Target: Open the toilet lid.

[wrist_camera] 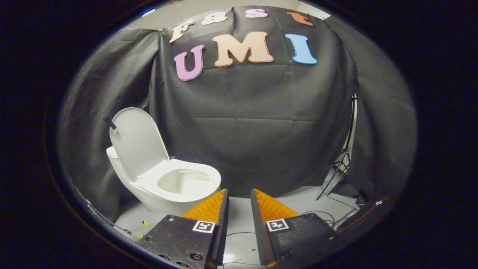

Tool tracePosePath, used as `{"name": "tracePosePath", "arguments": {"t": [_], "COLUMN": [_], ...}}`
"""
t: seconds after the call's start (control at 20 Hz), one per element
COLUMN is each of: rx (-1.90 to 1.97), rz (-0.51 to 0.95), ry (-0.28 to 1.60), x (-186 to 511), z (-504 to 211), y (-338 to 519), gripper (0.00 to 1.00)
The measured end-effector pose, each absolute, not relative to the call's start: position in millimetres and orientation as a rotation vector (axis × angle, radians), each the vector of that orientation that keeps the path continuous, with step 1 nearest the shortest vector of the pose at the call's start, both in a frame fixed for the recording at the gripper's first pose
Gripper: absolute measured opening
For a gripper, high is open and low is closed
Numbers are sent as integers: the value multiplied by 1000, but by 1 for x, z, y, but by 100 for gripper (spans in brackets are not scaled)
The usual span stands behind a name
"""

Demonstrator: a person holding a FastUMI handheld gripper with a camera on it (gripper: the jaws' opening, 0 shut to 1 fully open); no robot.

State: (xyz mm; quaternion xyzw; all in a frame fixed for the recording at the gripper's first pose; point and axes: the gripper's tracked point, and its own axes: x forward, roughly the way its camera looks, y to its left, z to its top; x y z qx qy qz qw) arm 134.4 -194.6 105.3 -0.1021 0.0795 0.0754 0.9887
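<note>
Task judged done, or all but done: toilet lid [139, 142] already raised, standing near upright and leaning back a little toward the cistern [112, 152] and the booth's dark cloth wall [261, 130] behind. Toilet [149, 194] sitting on the pale floor [239, 224], ahead of the claw [239, 196] and off to its left, well apart from the fingers; no contact anywhere between claw and lid. Claw fingers parted by a narrow gap, nothing between them but bare floor, nothing gripped. Lid's long axis running roughly vertical, from hinge at the back of the seat up to the rounded free edge at the top; inner face turned forward and to the right, over the bowl. Seat [209, 175] down, ring flat on the bowl [183, 181], its long axis running from the hinge out toward the right and slightly nearer the fingers, front rim ending just beyond the left fingertip [220, 201]. Step in hand, by the look of it: pulling clear after the lift. Next move asks for little: keeping the claw away from the lid so as not to knock it forward, perhaps a check that the lid rests stable against the cistern. Tripod legs [341, 164] and loose cables [328, 215] over to the right on the floor, clear of the toilet.
</note>
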Motion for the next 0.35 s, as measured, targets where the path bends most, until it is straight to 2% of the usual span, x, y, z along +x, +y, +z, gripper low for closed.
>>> {"name": "tracePosePath", "arguments": {"t": [0.35], "rx": [-204], "rz": [156], "ry": [142], "x": [131], "z": [110], "y": [-196], "gripper": [36]}}
